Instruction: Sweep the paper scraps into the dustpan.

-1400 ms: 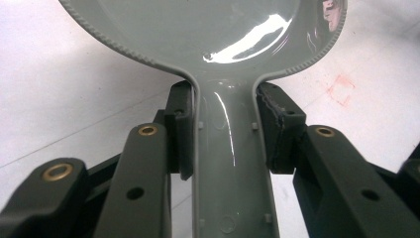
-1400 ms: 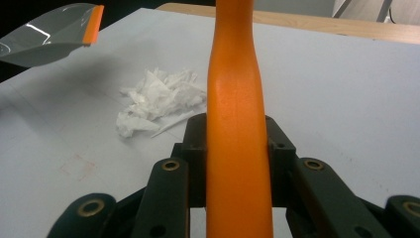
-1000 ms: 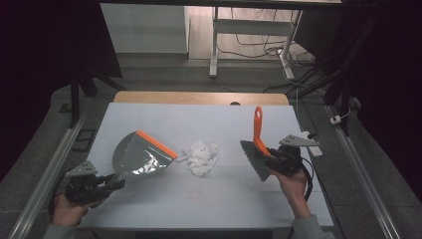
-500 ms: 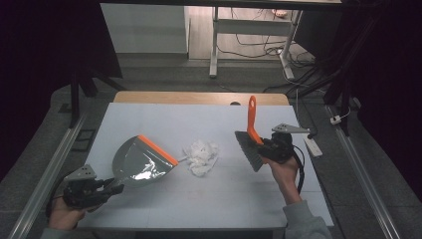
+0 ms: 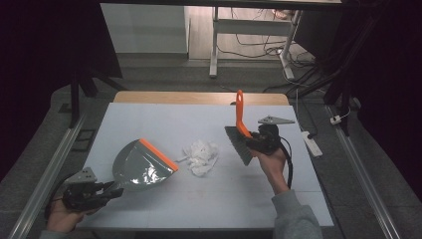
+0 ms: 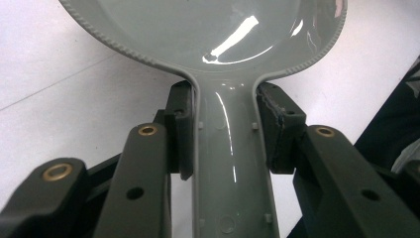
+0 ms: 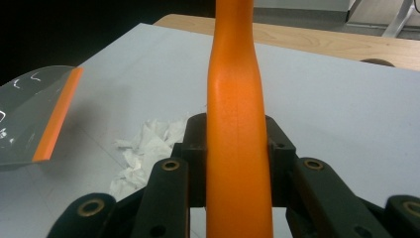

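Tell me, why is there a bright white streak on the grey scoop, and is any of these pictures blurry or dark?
Left gripper view: the streak is lamp glare on the glossy dustpan; its near handle looks slightly soft. Right gripper view: the orange brush handle is soft up close, while the crumpled paper is sharper. High view: the table is evenly lit, the room around it almost black.

dustpan (image 5: pixel 142 164): grey, orange-lipped, flat | brush (image 5: pixel 241 132): orange handle upright
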Demonstrator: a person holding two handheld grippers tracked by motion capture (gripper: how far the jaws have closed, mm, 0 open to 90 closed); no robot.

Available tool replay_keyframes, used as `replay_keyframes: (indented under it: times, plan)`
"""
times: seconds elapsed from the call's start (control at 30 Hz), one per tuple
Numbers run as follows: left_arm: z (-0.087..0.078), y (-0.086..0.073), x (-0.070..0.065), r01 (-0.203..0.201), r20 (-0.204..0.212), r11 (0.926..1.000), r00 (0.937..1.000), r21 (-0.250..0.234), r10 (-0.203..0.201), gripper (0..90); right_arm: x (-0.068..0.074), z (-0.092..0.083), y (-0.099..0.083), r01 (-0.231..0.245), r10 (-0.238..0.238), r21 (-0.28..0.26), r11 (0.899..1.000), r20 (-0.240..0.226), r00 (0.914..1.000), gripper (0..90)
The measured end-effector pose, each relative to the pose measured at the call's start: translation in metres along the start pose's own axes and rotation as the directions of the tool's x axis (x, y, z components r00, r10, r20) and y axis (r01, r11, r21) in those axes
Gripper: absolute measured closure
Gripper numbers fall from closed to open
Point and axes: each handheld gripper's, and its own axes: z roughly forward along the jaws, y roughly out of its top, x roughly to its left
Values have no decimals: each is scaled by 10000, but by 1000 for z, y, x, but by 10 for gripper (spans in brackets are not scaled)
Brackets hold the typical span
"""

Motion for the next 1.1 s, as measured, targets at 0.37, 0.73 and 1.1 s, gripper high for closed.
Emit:
replay_keyframes:
  times: [0.37,0.73,1.1]
  plan:
    - [0,-6,0,16,51,9999,10000,137,-17,622,6,17,7,61,-60,143,9999,-48,10000,703]
    - [4,-6,-3,-190,251,9993,9995,314,182,622,5,33,6,-88,80,452,9989,184,9998,703]
    - [10,-6,-8,-586,401,9958,9976,700,559,621,4,48,9,-7,-30,757,9971,496,9988,703]
